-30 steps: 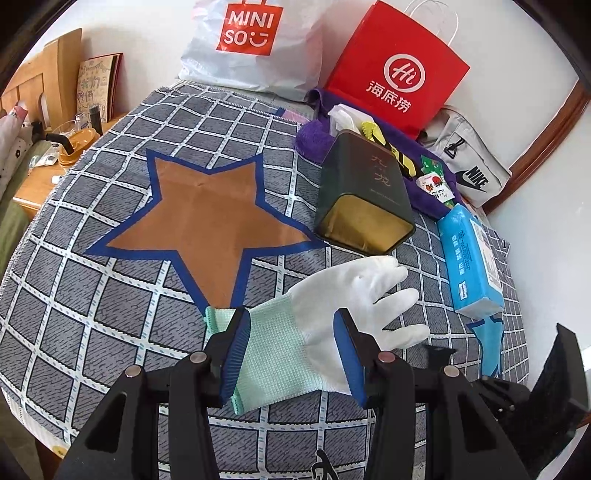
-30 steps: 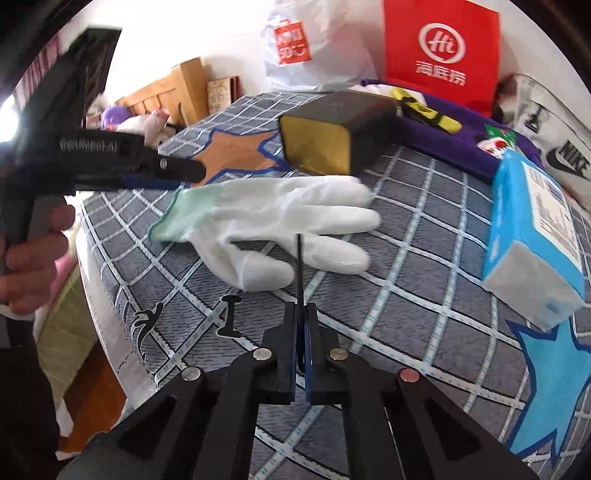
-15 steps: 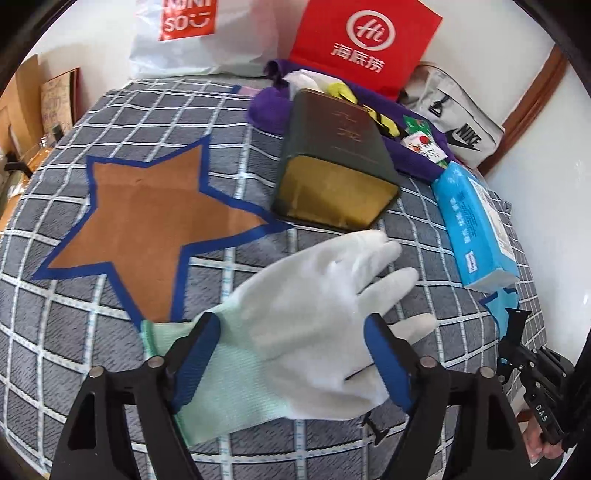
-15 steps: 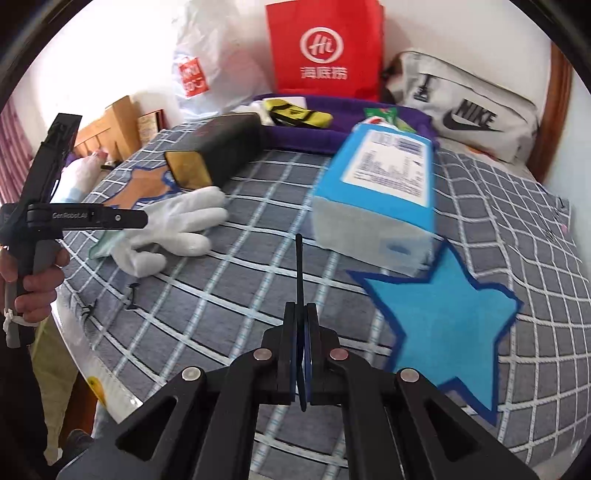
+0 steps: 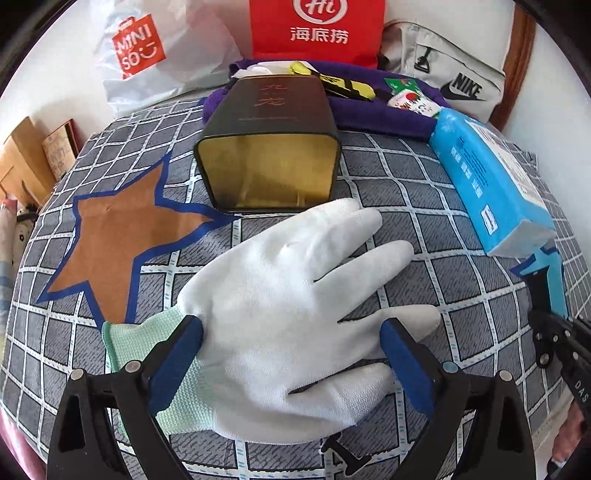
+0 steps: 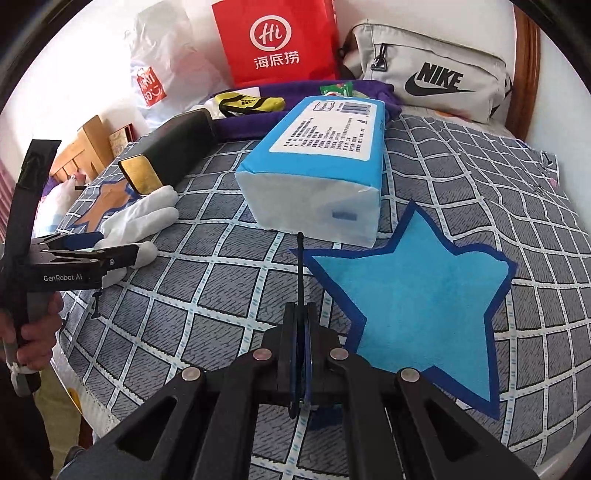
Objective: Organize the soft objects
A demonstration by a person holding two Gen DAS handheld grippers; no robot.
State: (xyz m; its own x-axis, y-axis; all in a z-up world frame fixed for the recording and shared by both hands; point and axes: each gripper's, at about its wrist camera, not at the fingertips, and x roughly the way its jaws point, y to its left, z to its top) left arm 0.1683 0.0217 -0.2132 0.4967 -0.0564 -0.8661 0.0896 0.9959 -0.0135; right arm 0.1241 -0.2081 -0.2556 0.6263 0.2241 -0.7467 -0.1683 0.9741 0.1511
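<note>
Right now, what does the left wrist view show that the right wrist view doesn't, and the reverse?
Only the left wrist view shows the left gripper open, one finger at each side of the white glove, and the tin's open gold mouth facing the glove's fingertips. Only the right wrist view shows the right gripper shut on a thin black strip, the whole blue star, and the hand holding the left gripper. Both share the glove, tin, blue tissue pack, red bag and Nike bag.

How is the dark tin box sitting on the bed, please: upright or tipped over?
Tipped over. The dark tin box lies on its long side on the checked bedspread, its gold end facing the white glove.
</note>
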